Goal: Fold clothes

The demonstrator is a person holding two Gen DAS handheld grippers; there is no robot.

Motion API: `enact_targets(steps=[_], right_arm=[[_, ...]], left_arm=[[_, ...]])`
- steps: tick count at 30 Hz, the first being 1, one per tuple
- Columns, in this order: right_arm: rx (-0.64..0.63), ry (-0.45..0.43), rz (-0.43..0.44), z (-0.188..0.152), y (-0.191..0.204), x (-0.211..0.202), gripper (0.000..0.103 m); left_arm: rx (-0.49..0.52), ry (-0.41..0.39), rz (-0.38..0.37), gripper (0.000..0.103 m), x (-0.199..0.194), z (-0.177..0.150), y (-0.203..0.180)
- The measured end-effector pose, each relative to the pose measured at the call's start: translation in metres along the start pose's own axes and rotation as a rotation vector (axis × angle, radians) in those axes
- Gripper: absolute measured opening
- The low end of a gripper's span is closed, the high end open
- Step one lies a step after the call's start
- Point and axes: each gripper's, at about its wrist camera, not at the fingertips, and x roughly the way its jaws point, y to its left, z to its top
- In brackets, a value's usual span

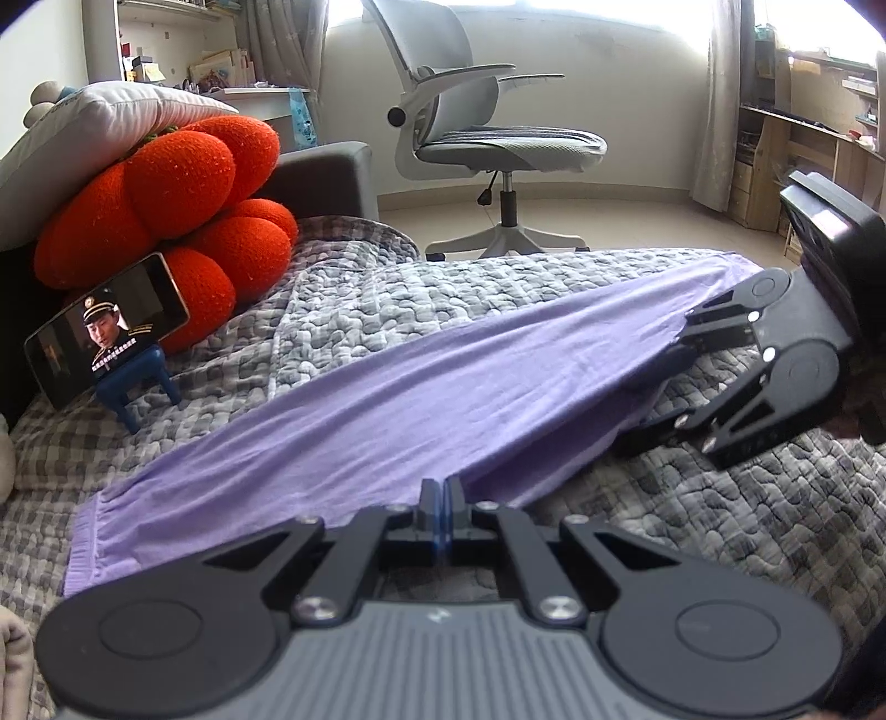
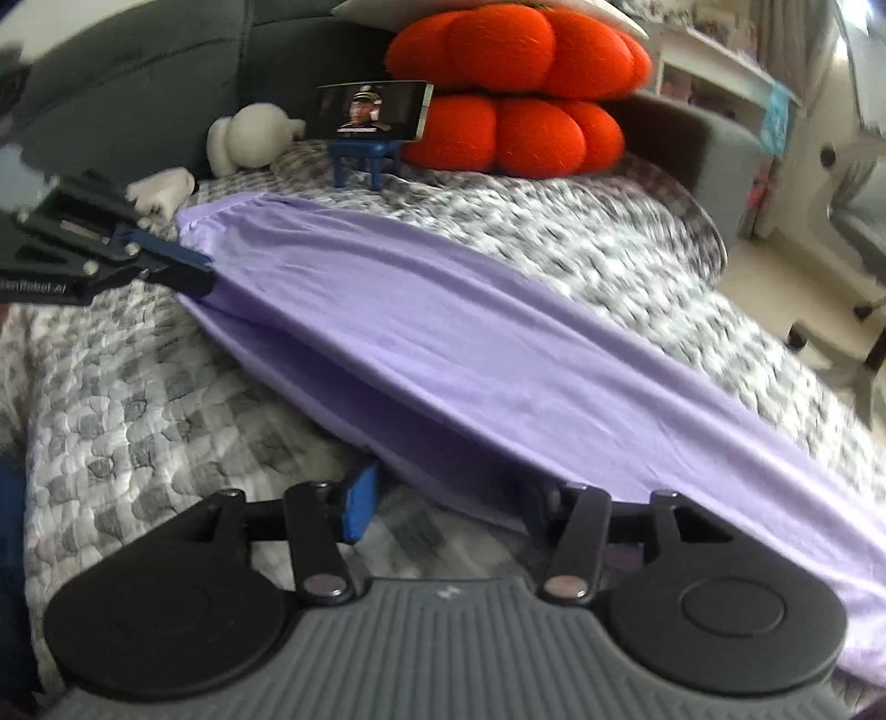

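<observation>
Left wrist view: our left tongs (image 1: 441,490) pinch tight on the purple garment's (image 1: 387,399) near edge. It lies stretched across the quilted bed (image 1: 720,498). Our right tongs (image 2: 448,501) stand parted, garment edge between them, unpressed.

Daylight floods through the far window (image 1: 609,16), blown out to white glare. The left wrist view is sharp; the right wrist view is motion-blurred. Fisheye bending curves both pictures' edges.
</observation>
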Motion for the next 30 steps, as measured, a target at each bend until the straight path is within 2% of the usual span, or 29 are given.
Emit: enact_targets(steps=[1, 2, 4, 5, 9, 14, 18, 20, 21, 22, 23, 24, 27, 30], right_arm=[[0.003, 0.004, -0.003, -0.001, -0.006, -0.003, 0.049], [0.005, 0.009, -0.006, -0.002, -0.012, -0.005, 0.037], [0.002, 0.025, -0.011, -0.003, -0.020, -0.008, 0.020], [-0.001, 0.033, -0.012, -0.003, -0.024, -0.010, 0.016], [-0.042, 0.049, -0.011, -0.005, -0.024, -0.012, 0.004], [-0.104, 0.074, -0.024, -0.015, -0.015, -0.023, 0.000], [-0.098, 0.038, -0.058, -0.020, -0.015, -0.024, 0.000], [-0.096, 0.023, -0.067, -0.021, -0.017, -0.023, 0.007], [-0.096, 0.016, -0.074, -0.022, -0.018, -0.023, 0.015], [-0.102, 0.016, -0.089, -0.023, -0.019, -0.024, 0.037], [-0.117, 0.017, -0.113, -0.023, -0.019, -0.025, 0.049], [-0.127, 0.019, -0.123, -0.024, -0.020, -0.026, 0.051], [-0.085, 0.031, -0.084, -0.022, -0.032, -0.026, 0.051], [-0.076, 0.045, -0.058, -0.021, -0.038, -0.027, 0.047]], left_arm=[[0.001, 0.000, -0.001, 0.001, 0.000, 0.000, 0.000], [0.002, 0.001, -0.001, 0.001, 0.000, -0.001, 0.000], [0.003, 0.003, 0.001, 0.001, 0.001, -0.001, -0.001], [0.003, 0.004, 0.002, 0.001, 0.002, -0.001, -0.001], [0.002, 0.004, 0.008, 0.001, 0.002, 0.000, -0.002], [0.025, 0.010, 0.023, 0.001, 0.003, -0.001, -0.005], [0.055, 0.031, 0.030, 0.001, 0.009, -0.006, -0.011], [0.057, 0.040, 0.027, 0.001, 0.010, -0.007, -0.013], [0.056, 0.042, 0.027, 0.001, 0.010, -0.007, -0.012], [0.055, 0.042, 0.029, 0.001, 0.009, -0.007, -0.012], [0.054, 0.041, 0.031, 0.001, 0.009, -0.007, -0.011], [0.054, 0.041, 0.032, 0.001, 0.009, -0.007, -0.011], [0.055, 0.041, 0.033, 0.001, 0.009, -0.005, -0.011], [0.058, 0.041, 0.036, 0.001, 0.009, -0.004, -0.012]])
